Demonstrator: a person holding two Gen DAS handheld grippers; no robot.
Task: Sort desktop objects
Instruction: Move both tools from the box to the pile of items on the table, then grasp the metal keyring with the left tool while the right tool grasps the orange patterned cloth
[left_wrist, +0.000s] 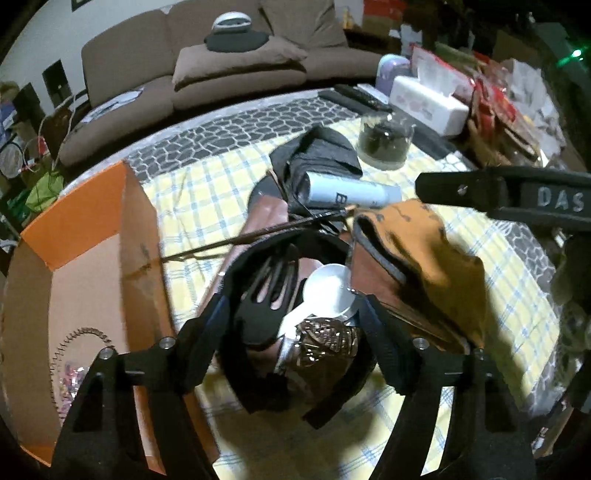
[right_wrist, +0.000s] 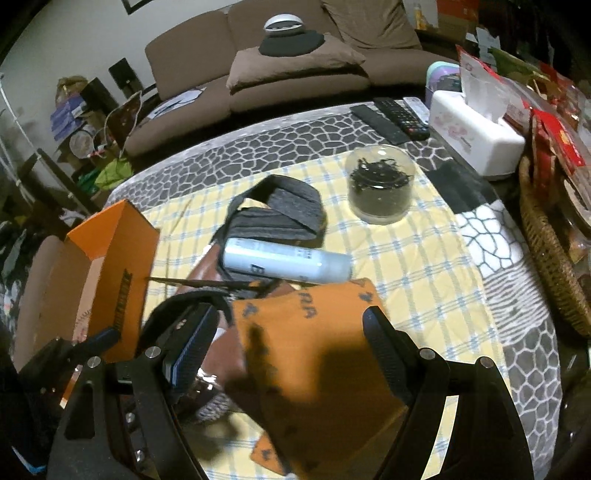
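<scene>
Both grippers are down over the heap on the yellow checked cloth (right_wrist: 417, 258). The left gripper (left_wrist: 291, 328) has its jaws apart around a crinkly brown foil wrapper (left_wrist: 325, 343), a white plastic spoon (left_wrist: 328, 295) and a black plastic fork (left_wrist: 266, 302); I can't tell whether the pads touch yet. The right gripper (right_wrist: 291, 347) straddles the orange printed pouch (right_wrist: 314, 369), jaws wide, not pinching. The risk: if the left closes here it may rake up all three, or the black strap (left_wrist: 332, 398) looped underneath. The open orange cardboard box (left_wrist: 92, 240) stands just beside the heap, so a snagged strap could knock it.
</scene>
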